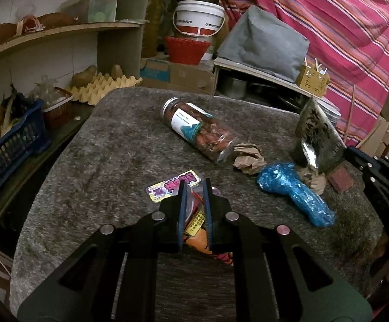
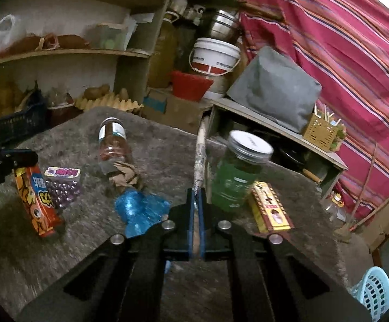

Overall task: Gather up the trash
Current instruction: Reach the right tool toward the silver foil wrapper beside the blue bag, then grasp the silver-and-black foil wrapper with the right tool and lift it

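My left gripper [image 1: 194, 186] is shut on an orange snack packet [image 1: 197, 237], which stands upright in the right wrist view [image 2: 37, 204]. A purple blister pack [image 1: 167, 186] lies just under its tips. My right gripper [image 2: 197, 191] is shut on a silver foil bag [image 2: 200, 158], seen edge-on there and broadside in the left wrist view [image 1: 316, 136]. On the grey felt table [image 1: 100, 161] lie a crumpled blue plastic [image 1: 294, 193], crumpled brown paper [image 1: 248, 158] and a jar on its side [image 1: 197, 131].
A green lidded jar [image 2: 237, 174] and a yellow-red box [image 2: 271, 206] stand right of the right gripper. A light blue basket [image 2: 374, 292] sits low at the right. Shelves, a blue crate [image 1: 11, 147] and an egg tray [image 1: 100, 86] border the table's left and back.
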The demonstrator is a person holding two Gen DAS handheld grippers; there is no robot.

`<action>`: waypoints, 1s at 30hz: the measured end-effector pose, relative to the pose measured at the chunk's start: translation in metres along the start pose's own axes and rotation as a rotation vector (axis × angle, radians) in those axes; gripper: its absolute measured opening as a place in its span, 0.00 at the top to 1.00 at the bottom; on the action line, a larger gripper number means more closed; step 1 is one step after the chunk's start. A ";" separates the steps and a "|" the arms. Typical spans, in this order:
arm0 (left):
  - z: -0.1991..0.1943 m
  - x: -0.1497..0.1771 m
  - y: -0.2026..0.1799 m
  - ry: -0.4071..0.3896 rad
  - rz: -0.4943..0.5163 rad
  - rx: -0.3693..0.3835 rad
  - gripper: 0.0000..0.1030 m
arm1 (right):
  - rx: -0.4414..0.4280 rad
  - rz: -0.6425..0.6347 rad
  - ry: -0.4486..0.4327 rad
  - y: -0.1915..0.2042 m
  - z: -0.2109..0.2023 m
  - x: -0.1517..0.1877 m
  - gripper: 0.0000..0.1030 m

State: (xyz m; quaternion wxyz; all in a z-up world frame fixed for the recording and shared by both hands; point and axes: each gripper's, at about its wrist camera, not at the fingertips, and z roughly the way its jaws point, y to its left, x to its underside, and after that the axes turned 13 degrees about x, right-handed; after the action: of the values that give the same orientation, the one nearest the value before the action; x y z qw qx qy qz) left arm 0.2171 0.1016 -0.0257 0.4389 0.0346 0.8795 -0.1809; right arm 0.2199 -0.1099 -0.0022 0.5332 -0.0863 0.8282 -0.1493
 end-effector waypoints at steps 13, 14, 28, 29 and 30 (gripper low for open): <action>-0.010 -0.001 -0.062 -0.017 0.082 0.049 0.94 | -0.016 0.081 0.069 -0.066 -0.013 0.033 0.97; -0.010 -0.002 -0.066 -0.016 0.086 0.047 0.94 | -0.013 0.090 0.069 -0.072 -0.015 0.035 0.97; -0.019 -0.016 -0.163 -0.059 0.179 0.137 0.94 | 0.011 0.231 0.062 -0.155 -0.038 0.058 0.99; -0.017 -0.016 -0.169 -0.058 0.184 0.146 0.94 | 0.008 0.242 0.080 -0.159 -0.036 0.061 0.99; -0.015 -0.016 -0.177 -0.057 0.187 0.161 0.94 | -0.006 0.249 0.116 -0.162 -0.031 0.065 0.98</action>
State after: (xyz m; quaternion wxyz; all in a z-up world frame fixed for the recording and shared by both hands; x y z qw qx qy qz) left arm 0.1766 -0.0564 0.0464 0.4746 0.1464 0.8422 -0.2100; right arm 0.1621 -0.2774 0.0095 0.4988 0.0242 0.8623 -0.0840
